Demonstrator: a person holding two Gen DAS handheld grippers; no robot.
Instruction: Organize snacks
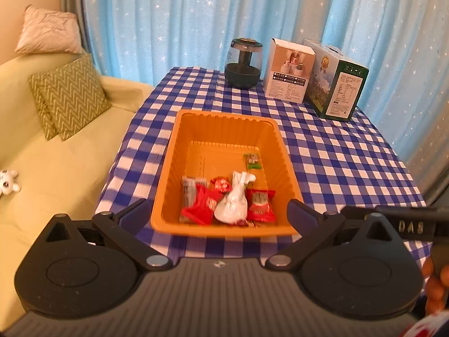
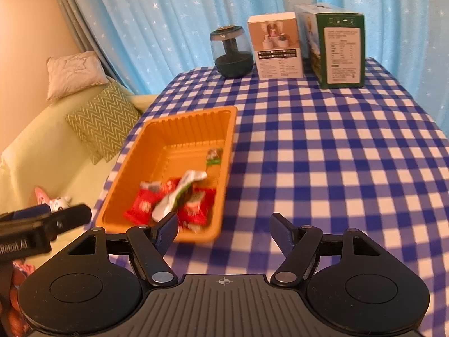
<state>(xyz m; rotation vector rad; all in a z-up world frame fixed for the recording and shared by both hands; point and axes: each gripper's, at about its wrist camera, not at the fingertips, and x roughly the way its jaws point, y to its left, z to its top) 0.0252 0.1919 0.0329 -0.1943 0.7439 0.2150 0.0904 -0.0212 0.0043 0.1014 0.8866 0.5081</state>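
Observation:
An orange plastic tray point(image 1: 174, 151) sits on the blue checked tablecloth and holds several snacks: red packets point(image 1: 261, 206), a white packet point(image 1: 234, 202) and a small green packet point(image 1: 252, 161). My left gripper point(image 1: 219, 213) is open and empty, its fingers spread either side of the tray's near edge. My right gripper point(image 2: 224, 230) is open and empty, over the cloth just right of the tray point(image 2: 134, 157). The snacks point(image 2: 174, 199) lie at the tray's near end in the right wrist view too.
A dark round jar point(image 1: 243, 63), a white box point(image 1: 290, 70) and a green box point(image 1: 335, 82) stand at the table's far edge. A pale green sofa with cushions point(image 1: 67, 95) lies left of the table. Blue starred curtains hang behind.

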